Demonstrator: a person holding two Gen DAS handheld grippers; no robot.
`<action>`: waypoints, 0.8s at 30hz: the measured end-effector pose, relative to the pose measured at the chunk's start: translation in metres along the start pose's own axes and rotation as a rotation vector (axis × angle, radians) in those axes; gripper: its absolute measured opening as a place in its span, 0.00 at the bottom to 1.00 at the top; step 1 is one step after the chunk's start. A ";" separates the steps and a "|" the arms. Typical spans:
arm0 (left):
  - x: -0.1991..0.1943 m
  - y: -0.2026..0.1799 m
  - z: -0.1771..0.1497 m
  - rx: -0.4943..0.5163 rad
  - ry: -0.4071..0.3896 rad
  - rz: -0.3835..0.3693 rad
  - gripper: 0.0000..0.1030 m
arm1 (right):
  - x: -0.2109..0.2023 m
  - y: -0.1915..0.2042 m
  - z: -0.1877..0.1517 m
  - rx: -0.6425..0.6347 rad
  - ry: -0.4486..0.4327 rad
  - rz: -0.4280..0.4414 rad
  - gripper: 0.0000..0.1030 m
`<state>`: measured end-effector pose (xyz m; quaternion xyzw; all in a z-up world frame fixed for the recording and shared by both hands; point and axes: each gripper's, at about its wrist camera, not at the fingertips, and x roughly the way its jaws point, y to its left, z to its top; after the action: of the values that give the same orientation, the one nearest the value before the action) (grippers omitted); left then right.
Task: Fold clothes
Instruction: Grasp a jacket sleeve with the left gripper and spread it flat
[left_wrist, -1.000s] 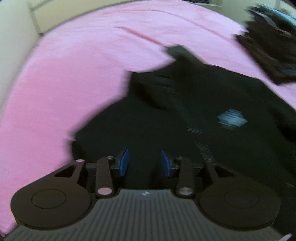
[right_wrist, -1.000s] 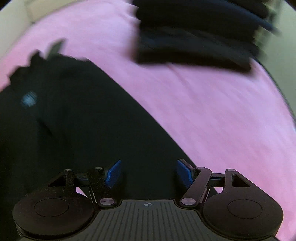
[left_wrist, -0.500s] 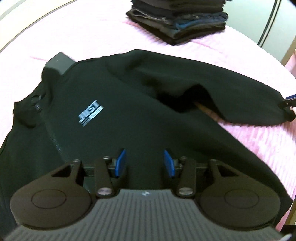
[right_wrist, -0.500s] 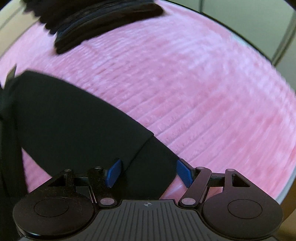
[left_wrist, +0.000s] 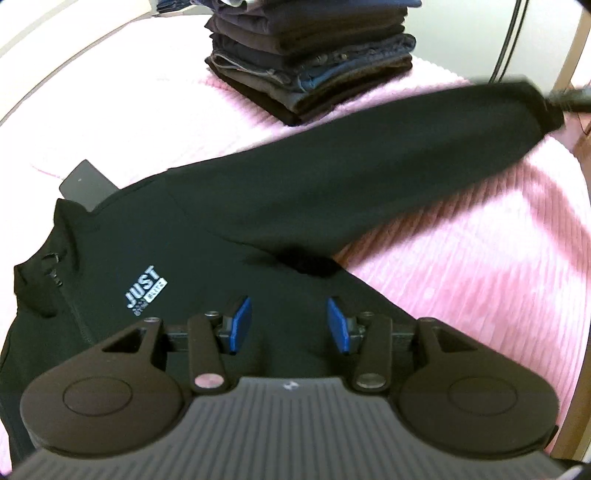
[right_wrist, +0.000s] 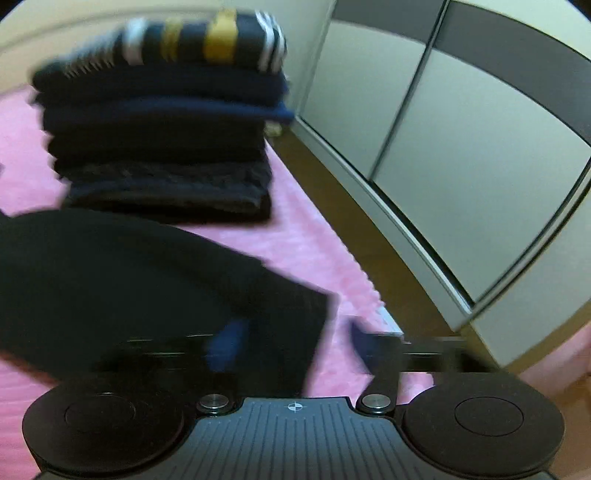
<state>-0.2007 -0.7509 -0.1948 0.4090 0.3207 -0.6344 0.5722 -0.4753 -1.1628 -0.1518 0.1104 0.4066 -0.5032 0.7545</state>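
Observation:
A black zip sweatshirt (left_wrist: 207, 236) with a white "JUST" logo (left_wrist: 144, 291) lies front up on a pink ribbed blanket (left_wrist: 480, 266). My left gripper (left_wrist: 290, 325) hovers open and empty over its lower body. Its right sleeve (left_wrist: 388, 166) stretches up and to the right, the cuff (left_wrist: 550, 107) at my right gripper (left_wrist: 569, 98), seen blurred there. In the right wrist view my right gripper (right_wrist: 291, 343) is blurred, its blue pads apart, with the sleeve cuff (right_wrist: 288, 317) lying between them.
A tall stack of folded dark clothes (left_wrist: 314, 62) stands at the back of the blanket, also in the right wrist view (right_wrist: 162, 129). A dark flat rectangle (left_wrist: 86, 184) lies by the collar. The bed edge, wooden floor (right_wrist: 351, 206) and wardrobe doors (right_wrist: 461, 155) are to the right.
The sleeve, bent across the body half a second ago, has been drawn out up and to the right. My right gripper swung toward the stack. My left gripper stayed over the body.

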 end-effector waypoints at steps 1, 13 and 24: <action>-0.001 0.001 -0.001 -0.008 0.003 0.002 0.40 | 0.005 0.002 -0.001 0.029 0.027 0.018 0.72; -0.055 0.050 -0.093 -0.218 0.106 0.146 0.44 | -0.033 0.153 -0.059 0.074 0.254 0.360 0.72; -0.150 0.171 -0.276 -0.346 0.221 0.462 0.63 | -0.139 0.349 -0.055 -0.062 0.219 0.584 0.72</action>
<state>0.0118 -0.4635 -0.1789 0.4340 0.3827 -0.3752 0.7242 -0.2288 -0.8746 -0.1713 0.2528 0.4517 -0.2376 0.8220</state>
